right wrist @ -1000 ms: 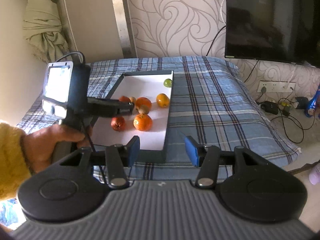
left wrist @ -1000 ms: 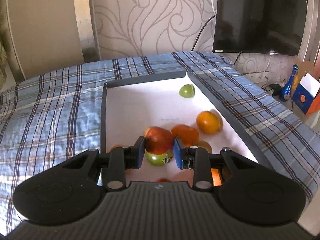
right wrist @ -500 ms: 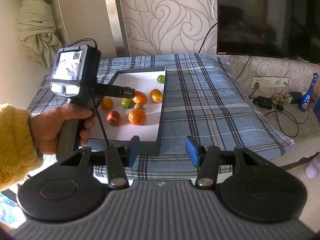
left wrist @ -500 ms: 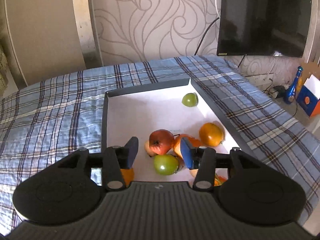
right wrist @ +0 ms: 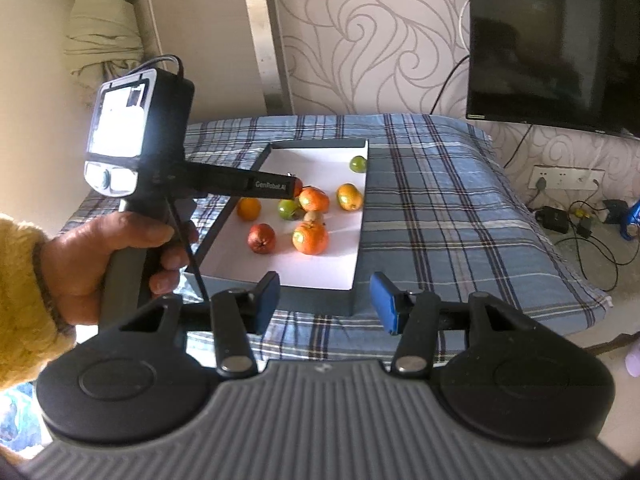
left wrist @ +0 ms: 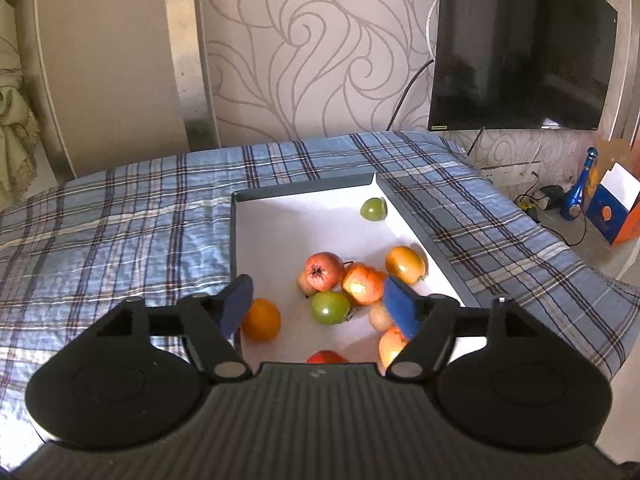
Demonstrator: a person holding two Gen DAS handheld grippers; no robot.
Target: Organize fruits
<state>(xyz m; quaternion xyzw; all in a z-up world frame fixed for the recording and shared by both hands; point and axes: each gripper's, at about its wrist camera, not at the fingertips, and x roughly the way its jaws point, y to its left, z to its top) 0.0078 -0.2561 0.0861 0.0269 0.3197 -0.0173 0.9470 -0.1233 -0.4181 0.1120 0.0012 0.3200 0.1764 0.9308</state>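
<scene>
A shallow dark box with a white floor (left wrist: 288,232) (right wrist: 320,268) lies on the bed and holds several fruits. A red apple (left wrist: 322,271) lies in the middle cluster beside an orange (left wrist: 362,283) and a green fruit (left wrist: 331,307). Another orange (left wrist: 261,319) lies at the left wall, a yellow-orange fruit (left wrist: 405,265) at the right, a lone green fruit (left wrist: 373,209) at the far corner. My left gripper (left wrist: 320,308) is open and empty above the cluster. My right gripper (right wrist: 324,302) is open and empty, held before the box's near edge.
The bed has a blue plaid cover (left wrist: 120,232). A television (left wrist: 516,48) hangs on the patterned wall. A blue bottle (left wrist: 576,196), an orange carton (left wrist: 614,216) and cables (right wrist: 576,220) lie on the floor at the right. A curtain (right wrist: 104,28) hangs at the left.
My left gripper opened and let go of the red apple, then rose and drew back; the apple now rests in the cluster. My right gripper also pulled back a little.
</scene>
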